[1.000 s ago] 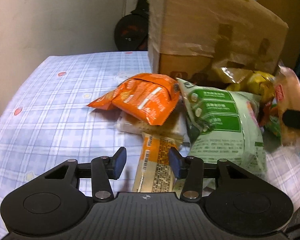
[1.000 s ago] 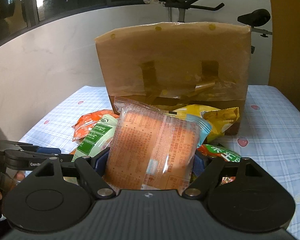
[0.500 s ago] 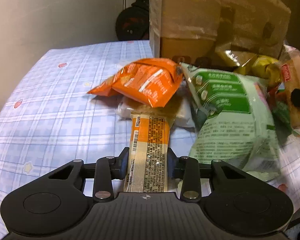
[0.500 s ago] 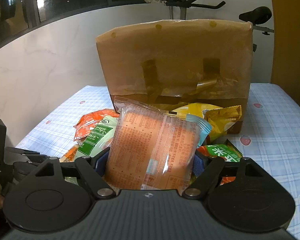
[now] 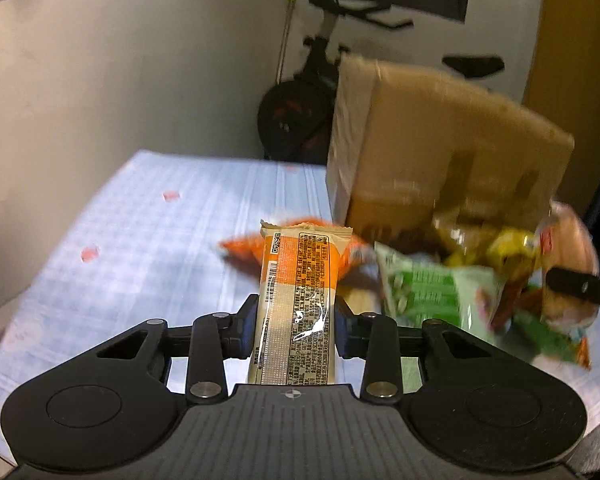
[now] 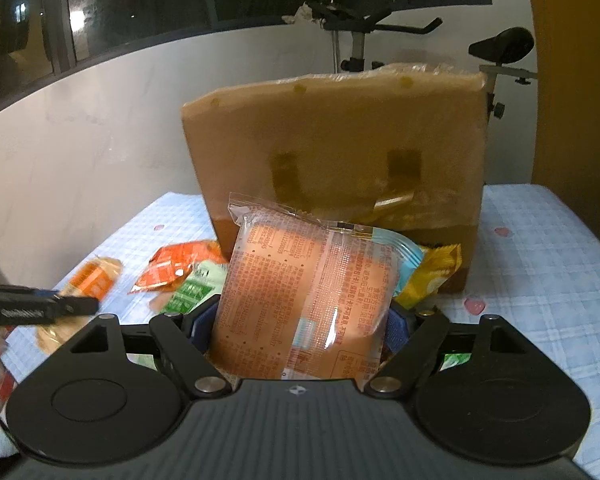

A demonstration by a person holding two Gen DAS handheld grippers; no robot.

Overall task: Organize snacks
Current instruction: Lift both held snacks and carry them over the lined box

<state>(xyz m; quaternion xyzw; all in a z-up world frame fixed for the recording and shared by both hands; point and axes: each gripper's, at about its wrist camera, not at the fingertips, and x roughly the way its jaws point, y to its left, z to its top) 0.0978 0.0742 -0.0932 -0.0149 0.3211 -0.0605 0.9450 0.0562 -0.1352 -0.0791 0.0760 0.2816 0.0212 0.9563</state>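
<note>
My left gripper point(image 5: 295, 326) is shut on a long orange-and-cream snack bar point(image 5: 297, 300), held up off the blue checked cloth point(image 5: 147, 264). Behind it lie an orange packet point(image 5: 239, 252) and a green-and-white bag point(image 5: 432, 292). My right gripper point(image 6: 302, 326) is shut on a clear-wrapped orange pastry pack point(image 6: 312, 292), held upright in front of the cardboard box point(image 6: 340, 152). The left gripper point(image 6: 39, 310) also shows at the left edge of the right wrist view with the bar point(image 6: 93, 280). The orange packet point(image 6: 175, 264) and green bag point(image 6: 195, 286) lie behind the pack.
Yellow packets point(image 6: 432, 276) and a blue-edged one point(image 6: 404, 248) sit at the box's open base. The cardboard box point(image 5: 440, 152) stands at the cloth's far side, with an exercise bike point(image 5: 300, 120) and pale wall behind. Bare cloth point(image 6: 540, 264) lies right of the box.
The left gripper closed on the snack bar and lifted it off the cloth, its view tilting up. The right gripper kept still with its pastry pack.
</note>
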